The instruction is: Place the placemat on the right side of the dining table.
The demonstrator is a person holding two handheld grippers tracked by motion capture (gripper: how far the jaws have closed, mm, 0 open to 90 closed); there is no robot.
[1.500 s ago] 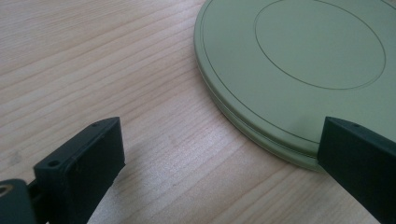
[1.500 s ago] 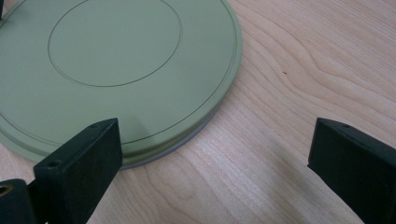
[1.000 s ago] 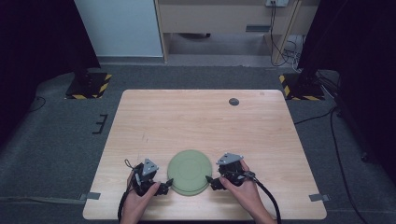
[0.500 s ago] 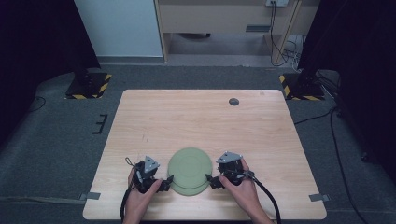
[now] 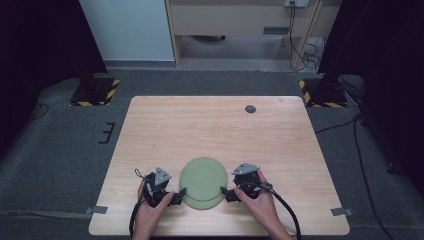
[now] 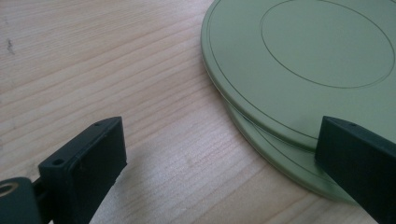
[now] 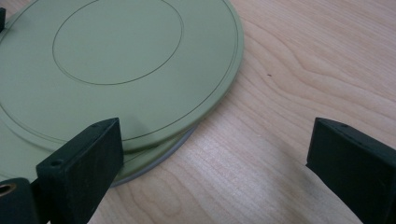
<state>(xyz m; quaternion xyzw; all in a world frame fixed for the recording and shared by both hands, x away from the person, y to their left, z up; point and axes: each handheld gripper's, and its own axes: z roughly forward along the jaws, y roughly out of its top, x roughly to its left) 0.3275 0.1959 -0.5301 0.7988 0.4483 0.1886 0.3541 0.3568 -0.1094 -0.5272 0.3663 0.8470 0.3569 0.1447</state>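
While both tools, left tool (image 5: 179,193) and right tool (image 5: 226,192), are standing wide and gripping nothing, the stacked green plates (image 5: 202,182) are lying untouched at the near worktop (image 5: 210,125) edge, lifting not yet begun.

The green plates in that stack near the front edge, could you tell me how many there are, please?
2: the top plate lies offset on a lower plate between the two open grippers. The right gripper view hints at a greyish edge beneath, possibly a third.

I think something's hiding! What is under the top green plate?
Under the top green plate lies another green plate, shifted so its edge peeks out. Beneath that a grey rim shows; the rest is covered.
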